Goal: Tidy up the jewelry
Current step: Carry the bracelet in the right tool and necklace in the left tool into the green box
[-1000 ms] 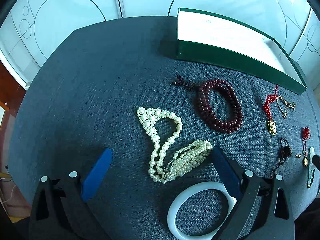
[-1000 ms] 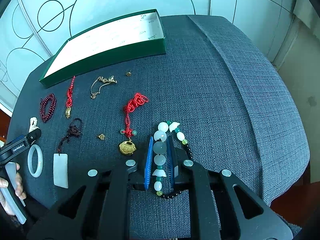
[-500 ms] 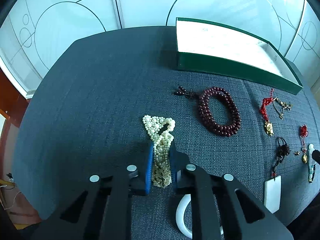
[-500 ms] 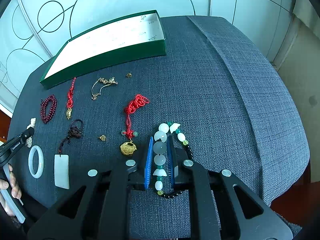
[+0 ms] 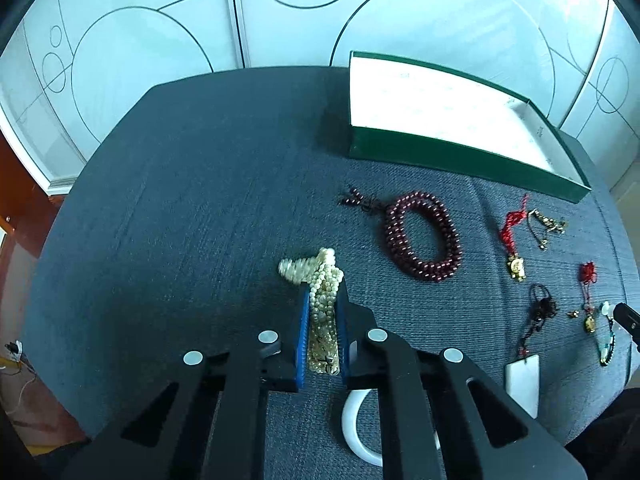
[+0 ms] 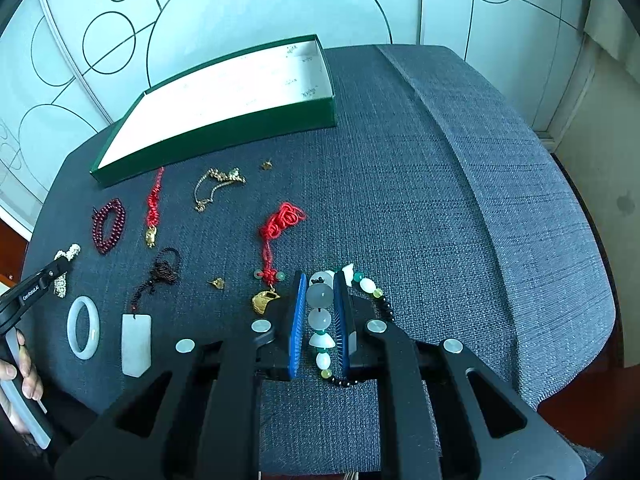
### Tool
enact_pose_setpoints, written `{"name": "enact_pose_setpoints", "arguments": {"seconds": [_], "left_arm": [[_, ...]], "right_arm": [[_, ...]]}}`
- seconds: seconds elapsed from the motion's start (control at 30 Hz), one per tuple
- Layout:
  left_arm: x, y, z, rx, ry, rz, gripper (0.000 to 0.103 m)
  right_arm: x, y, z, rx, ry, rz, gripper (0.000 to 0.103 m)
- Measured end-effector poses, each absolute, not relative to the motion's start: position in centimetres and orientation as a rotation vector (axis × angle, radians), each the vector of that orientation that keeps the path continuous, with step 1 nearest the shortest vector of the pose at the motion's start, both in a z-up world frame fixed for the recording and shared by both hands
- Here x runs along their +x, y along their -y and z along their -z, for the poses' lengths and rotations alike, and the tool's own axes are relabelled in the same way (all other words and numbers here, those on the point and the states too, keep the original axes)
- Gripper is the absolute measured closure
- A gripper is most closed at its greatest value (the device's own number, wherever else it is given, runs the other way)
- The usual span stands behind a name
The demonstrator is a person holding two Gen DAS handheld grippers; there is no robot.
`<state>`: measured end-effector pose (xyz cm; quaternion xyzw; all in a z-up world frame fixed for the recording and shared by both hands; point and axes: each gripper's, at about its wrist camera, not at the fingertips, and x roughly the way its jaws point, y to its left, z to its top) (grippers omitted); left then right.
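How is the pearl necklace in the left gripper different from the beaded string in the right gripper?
The pearl necklace is many tiny cream pearls in bunched strands; the beaded string is one line of big pale beads with green and black ones. The pearls' free end shows beyond the left gripper; the string loops beside the right gripper. Both are clamped between blue pads.

A home-like room: a grey fabric seat (image 6: 460,168) before pale wardrobe doors (image 5: 132,80) with circle patterns.

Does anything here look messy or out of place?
Mostly that the green box holds nothing while the jewelry lies scattered on the grey cushion. The pearl necklace is bunched up in the left gripper.
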<state>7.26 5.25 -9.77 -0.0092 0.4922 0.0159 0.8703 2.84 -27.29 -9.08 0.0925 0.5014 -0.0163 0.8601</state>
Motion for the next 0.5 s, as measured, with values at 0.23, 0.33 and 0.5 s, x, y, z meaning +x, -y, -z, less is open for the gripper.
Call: {"name": "enact_pose_setpoints", "arguments": {"seconds": [0.23, 0.33, 0.5], "left_arm": [[6.8, -4.9, 8.0, -0.023, -0.989, -0.019, 0.091], [6.7, -4.6, 7.4, -0.018, -0.974, -0.014, 0.091], [6.5, -4.3, 6.1, -0.012, -0.951, -0.006, 0.091]], "right_arm": [[2.4, 27.0, 7.4, 0.179, -1.009, 0.028, 0.089], [2.3, 27.0, 6.5, 0.180, -0.986, 0.025, 0.089], [2.4, 26.7, 5.2, 0.186, -0.964, 0.010, 0.089]]}}
